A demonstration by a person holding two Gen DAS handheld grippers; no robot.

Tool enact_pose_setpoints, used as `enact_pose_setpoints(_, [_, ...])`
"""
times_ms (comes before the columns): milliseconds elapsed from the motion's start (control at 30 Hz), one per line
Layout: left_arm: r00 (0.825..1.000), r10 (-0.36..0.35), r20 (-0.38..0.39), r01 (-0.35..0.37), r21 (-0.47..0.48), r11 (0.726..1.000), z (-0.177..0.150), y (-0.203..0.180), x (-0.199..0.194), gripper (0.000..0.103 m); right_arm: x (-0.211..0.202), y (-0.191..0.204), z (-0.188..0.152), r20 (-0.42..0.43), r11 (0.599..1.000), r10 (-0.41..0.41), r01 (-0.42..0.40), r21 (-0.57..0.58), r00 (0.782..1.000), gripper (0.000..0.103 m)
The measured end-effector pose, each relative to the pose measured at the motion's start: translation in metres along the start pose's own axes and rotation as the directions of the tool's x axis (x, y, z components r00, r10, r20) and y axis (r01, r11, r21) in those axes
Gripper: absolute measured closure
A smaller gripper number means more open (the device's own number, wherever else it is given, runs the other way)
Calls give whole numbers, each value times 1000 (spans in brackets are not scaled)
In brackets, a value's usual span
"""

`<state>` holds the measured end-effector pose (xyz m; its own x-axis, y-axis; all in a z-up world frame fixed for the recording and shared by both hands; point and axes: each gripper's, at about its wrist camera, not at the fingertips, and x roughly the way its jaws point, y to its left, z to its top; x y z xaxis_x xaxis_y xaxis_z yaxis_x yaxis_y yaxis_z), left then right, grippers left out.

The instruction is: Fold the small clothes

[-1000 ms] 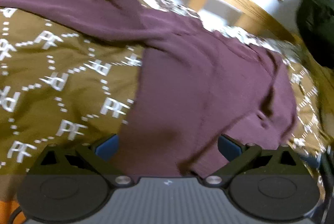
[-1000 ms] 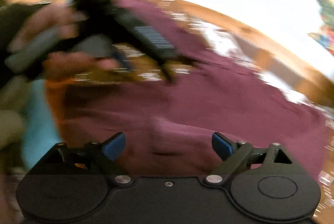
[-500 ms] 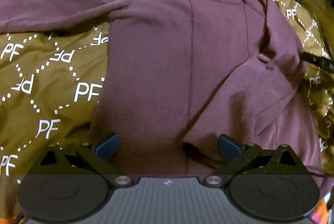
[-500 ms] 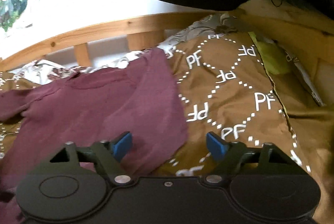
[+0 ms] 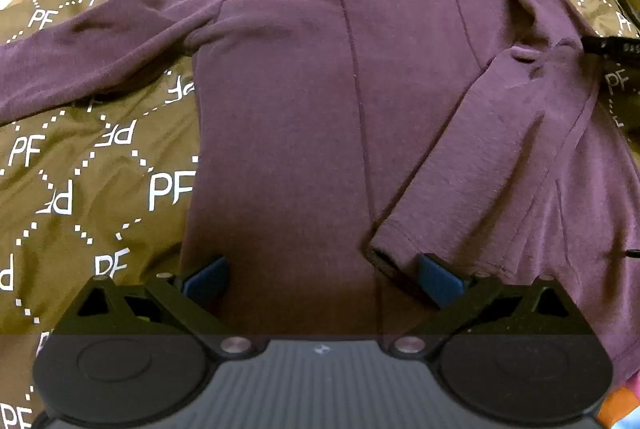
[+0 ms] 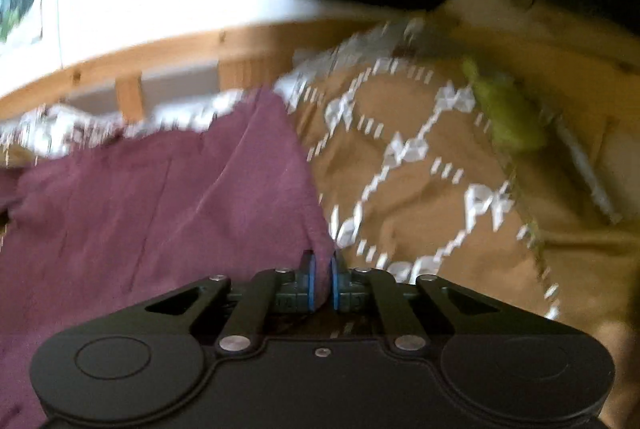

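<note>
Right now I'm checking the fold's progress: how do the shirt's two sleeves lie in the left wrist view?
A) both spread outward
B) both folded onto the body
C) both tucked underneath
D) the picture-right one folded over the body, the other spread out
D: on the maroon shirt, the picture-right sleeve lies across the body, while the other sleeve stretches over the brown bedspread.

The maroon long-sleeved top (image 5: 328, 101) lies spread flat before me, neckline at twelve o'clock. One sleeve extends toward nine o'clock; the other is folded across the body, cuff near five o'clock. Its three o'clock edge is bunched.
</note>
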<state>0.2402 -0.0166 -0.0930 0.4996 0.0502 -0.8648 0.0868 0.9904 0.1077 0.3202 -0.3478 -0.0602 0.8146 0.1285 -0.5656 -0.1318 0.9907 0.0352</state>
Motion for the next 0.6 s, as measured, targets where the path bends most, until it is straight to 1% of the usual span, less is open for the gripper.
enact_pose_setpoints(33, [1000,1,-3,-1,0,1000,-1,-1,0,1,2,2,-3,-17,1000,-7,7,-12,1000,83])
enact_pose_setpoints(67, [1000,1,-8,-1,-1,1000,-1,-1,-1,1,2,5,-3,-12,1000,-17,17,-22,1000,79])
enact_pose_setpoints(100, [1000,2,-15,-2,-1,1000,-1,-1,-1,1,0,6,-2,-1,999,-27,27,-21,1000,66])
enact_pose_setpoints(133, [1000,3,-21,-3,-1,1000,0,-2,-1,1,-4,7,1,21,999,-42,42,-21,999,51])
enact_pose_setpoints(200, [999,14,-35,-14,5,1000,-1,-4,0,1,-13,12,3,92,997,-57,62,-47,994,38])
enact_pose_setpoints(233, [999,21,-39,-21,12,1000,-2,-5,0,1,-15,16,5,114,995,-61,69,-66,992,36])
enact_pose_setpoints(333, [999,31,-38,-30,21,999,-3,-7,0,1,-4,27,21,125,992,-36,51,-119,992,36])
enact_pose_setpoints(400, [999,28,-43,-28,14,1000,-3,-6,-1,1,12,33,39,137,988,-27,47,-146,990,36])
enact_pose_setpoints(467, [999,24,-49,-23,5,1000,-3,-5,0,0,32,38,56,130,989,-12,30,-145,991,37])
enact_pose_setpoints(500, [998,22,-51,-22,1,1000,-3,-5,0,0,42,39,62,125,991,-2,19,-135,992,41])
enact_pose_setpoints(567, [998,20,-52,-20,1,1000,-4,-5,1,0,62,42,69,112,994,9,3,-105,994,51])
enact_pose_setpoints(600, [999,19,-51,-19,0,1000,-4,-4,1,0,71,42,70,97,996,16,-7,-93,995,68])
